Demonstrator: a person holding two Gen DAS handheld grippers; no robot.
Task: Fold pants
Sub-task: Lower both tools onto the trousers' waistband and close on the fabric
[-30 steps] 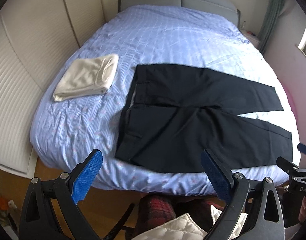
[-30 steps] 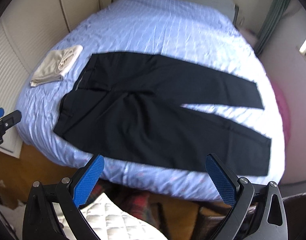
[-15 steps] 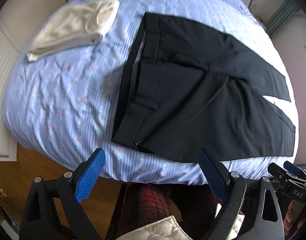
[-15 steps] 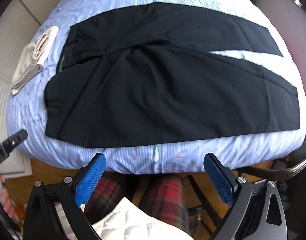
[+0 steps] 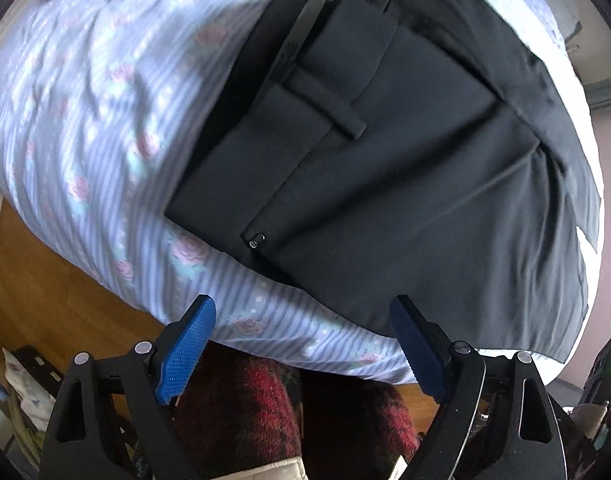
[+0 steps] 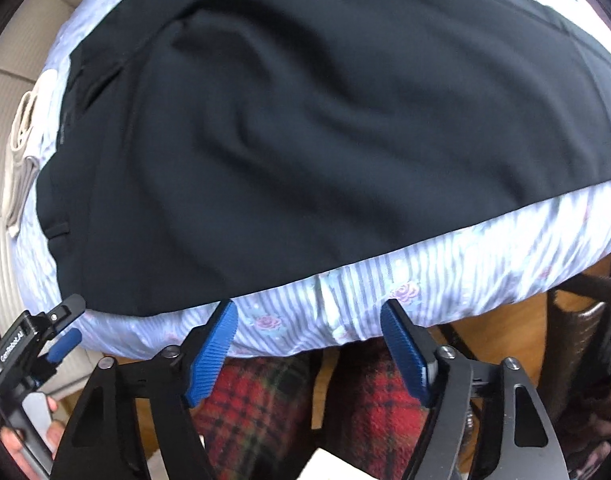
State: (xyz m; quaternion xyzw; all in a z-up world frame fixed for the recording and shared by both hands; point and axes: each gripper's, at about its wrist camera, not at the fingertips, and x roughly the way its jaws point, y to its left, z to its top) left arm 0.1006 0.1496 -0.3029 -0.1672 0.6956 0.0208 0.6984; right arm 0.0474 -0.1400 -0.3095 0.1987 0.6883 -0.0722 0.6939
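black pants (image 5: 405, 160) lie flat on the bed (image 5: 105, 128), waistband left, near the close edge. left tongs (image 5: 301, 332) and right tongs (image 6: 307, 326), jaws just narrowing yet apart with nothing between, hang over that edge.

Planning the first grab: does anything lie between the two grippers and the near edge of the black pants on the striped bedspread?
Nothing visible does. The left gripper and right gripper hang open, their jaws having just been closing, over bare blue striped bedspread just short of the black pants.
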